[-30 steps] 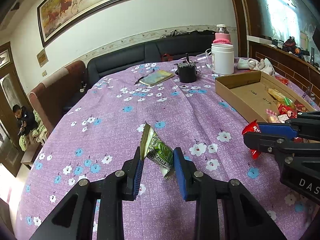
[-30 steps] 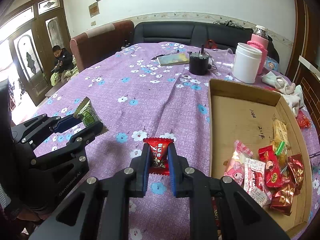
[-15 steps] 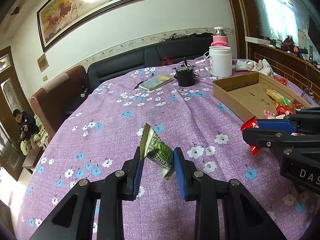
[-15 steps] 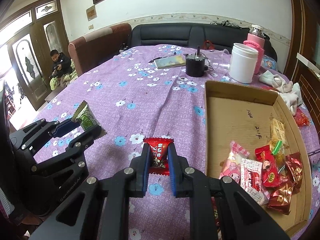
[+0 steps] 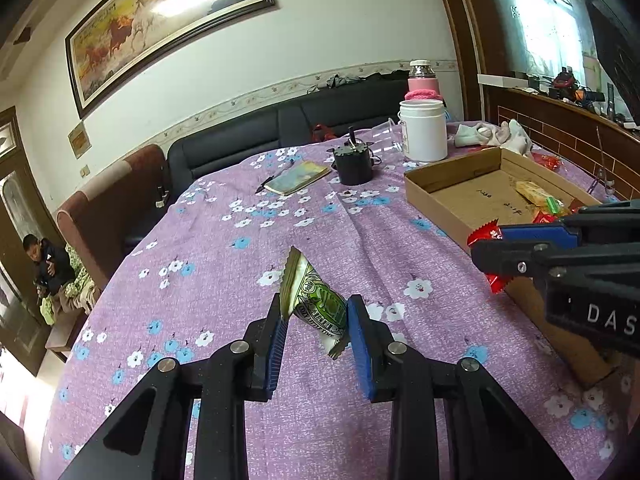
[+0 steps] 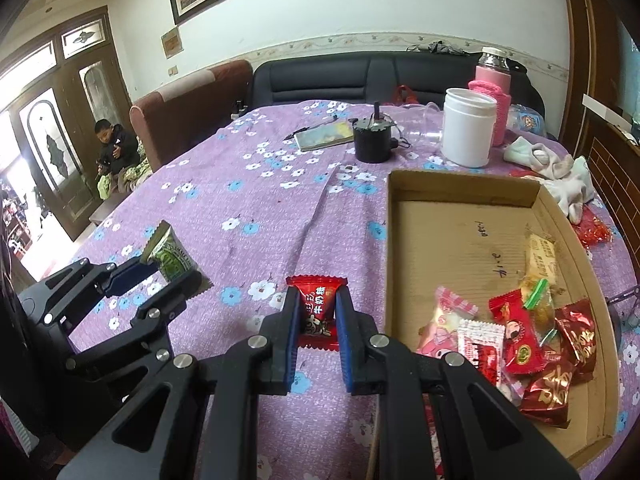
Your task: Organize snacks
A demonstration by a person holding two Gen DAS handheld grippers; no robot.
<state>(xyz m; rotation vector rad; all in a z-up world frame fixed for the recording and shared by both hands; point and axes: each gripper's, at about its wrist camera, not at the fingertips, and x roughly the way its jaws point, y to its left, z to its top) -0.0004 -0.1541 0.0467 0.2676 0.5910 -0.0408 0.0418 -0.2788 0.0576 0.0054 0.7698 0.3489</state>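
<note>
My left gripper (image 5: 316, 316) is shut on a green and white snack packet (image 5: 316, 304) and holds it above the purple flowered tablecloth (image 5: 224, 248). In the right wrist view the left gripper (image 6: 168, 276) and its green packet (image 6: 172, 256) show at the left. My right gripper (image 6: 318, 312) is shut on a red candy packet (image 6: 318, 308), just left of the cardboard box (image 6: 460, 184). Several wrapped candies (image 6: 520, 336) lie in the box's near right corner. In the left wrist view the right gripper (image 5: 492, 244) shows at the right with the red candy (image 5: 486, 236).
At the table's far side stand a black round container (image 6: 372, 140), a white jar (image 6: 468, 132), a pink-sleeved bottle (image 6: 494, 92) and a notebook (image 6: 324, 136). A cloth (image 6: 560, 176) lies right of the box. A sofa and a seated child (image 6: 116, 148) are beyond.
Both grippers keep their packets. The views have shifted slightly: the right gripper has moved a little towards the box, and the left gripper has followed to the right.
</note>
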